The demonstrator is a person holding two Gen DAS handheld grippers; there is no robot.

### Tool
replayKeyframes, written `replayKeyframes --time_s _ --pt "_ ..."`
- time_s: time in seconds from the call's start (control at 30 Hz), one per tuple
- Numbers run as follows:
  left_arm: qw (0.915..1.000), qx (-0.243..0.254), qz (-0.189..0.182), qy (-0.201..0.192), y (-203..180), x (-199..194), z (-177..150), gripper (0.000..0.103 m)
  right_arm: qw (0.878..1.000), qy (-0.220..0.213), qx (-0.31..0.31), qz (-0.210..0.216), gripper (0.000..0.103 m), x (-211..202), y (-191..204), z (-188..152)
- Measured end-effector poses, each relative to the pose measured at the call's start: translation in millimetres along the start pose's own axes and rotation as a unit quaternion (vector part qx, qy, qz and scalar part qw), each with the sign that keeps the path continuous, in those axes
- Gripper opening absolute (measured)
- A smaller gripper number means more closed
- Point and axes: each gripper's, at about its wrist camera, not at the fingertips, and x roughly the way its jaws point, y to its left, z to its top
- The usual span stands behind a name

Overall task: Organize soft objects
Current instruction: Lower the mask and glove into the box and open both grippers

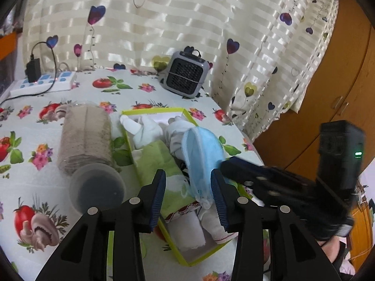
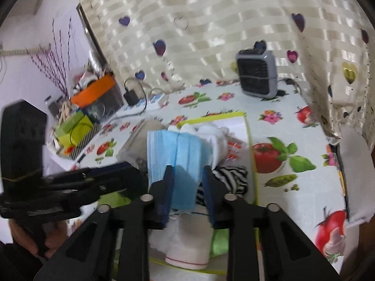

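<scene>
Heart-printed curtains [image 1: 164, 23] hung behind the surface [image 1: 35, 187], its cloth printed with tomatoes. A green-rimmed box [image 1: 152, 112] of rolled cloths sat there beside a clear jar [image 1: 86, 140]. The blue face mask [image 2: 178, 149] lay over the box, between the right gripper [image 2: 187, 187] fingers, seemingly pinched. The left gripper [image 1: 188, 185] fingers stood wide apart, gripping nothing.

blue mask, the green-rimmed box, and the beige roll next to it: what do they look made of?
Blue mask: likely nonwoven fabric, matte, pleated, thin white ear loop.
Green-rimmed box: probably cardboard, thin flat walls, white inside.
Beige roll: looks like paper or cloth pads in clear plastic film; the glossy wrap shows, the contents are uncertain.
</scene>
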Motion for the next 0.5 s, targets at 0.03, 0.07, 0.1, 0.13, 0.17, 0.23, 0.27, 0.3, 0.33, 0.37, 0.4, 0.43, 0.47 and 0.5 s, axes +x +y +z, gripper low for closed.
replayKeyframes --time_s 0.03,0.07,0.1,0.13,0.17,0.23,0.27,0.3,0.33,0.37,0.4,0.43,0.47,0.5 --pt "1.0000 -0.001 0.000 -0.001 1 -2 -1 0.039 1.000 0.008 -0.010 -0.015 0.017 8 1 -1" --pt "1.0000 -0.001 0.001 -0.002 2 -5 -1 0.039 1.000 0.014 -0.013 -0.024 0.014 13 0 -2" --pt "1.0000 -0.002 0.003 -0.003 4 -7 -2 0.039 0.999 0.027 -0.012 -0.034 0.014 22 -2 -3" --pt "1.0000 -0.003 0.005 -0.003 5 -8 -3 0.039 0.999 0.031 -0.012 -0.037 0.012 25 -4 -5" --pt "1.0000 -0.003 0.005 -0.002 6 -9 -3 0.039 0.998 0.035 -0.014 -0.045 0.011 28 -5 -5" --pt "1.0000 -0.005 0.007 -0.003 8 -11 -4 0.039 0.997 0.040 -0.021 -0.059 0.011 31 -6 -6" --pt "1.0000 -0.006 0.007 -0.003 9 -11 -4 0.038 0.997 0.045 -0.025 -0.065 0.011 33 -7 -7" --pt "0.9999 -0.007 0.007 -0.003 9 -12 -4 0.038 0.996 0.051 -0.030 -0.070 0.011 37 -7 -7" --pt "0.9999 -0.007 0.007 -0.003 9 -13 -5 0.038 0.995 0.056 -0.031 -0.072 0.011 39 -8 -7" --pt "1.0000 -0.007 0.006 -0.003 10 -13 -5 0.038 0.995 0.060 -0.028 -0.071 0.011 41 -9 -7" --pt "1.0000 -0.006 0.006 -0.003 10 -13 -5 0.038 0.996 0.059 -0.022 -0.065 0.011 39 -9 -7" --pt "1.0000 -0.004 0.005 -0.004 9 -14 -5 0.038 0.997 0.055 -0.019 -0.059 0.011 35 -9 -6" --pt "1.0000 -0.001 0.006 -0.006 10 -17 -6 0.039 0.997 0.051 -0.018 -0.057 0.011 32 -8 -5" --pt "1.0000 0.000 0.007 -0.007 9 -18 -7 0.039 0.997 0.044 -0.017 -0.057 0.011 25 -7 -3"
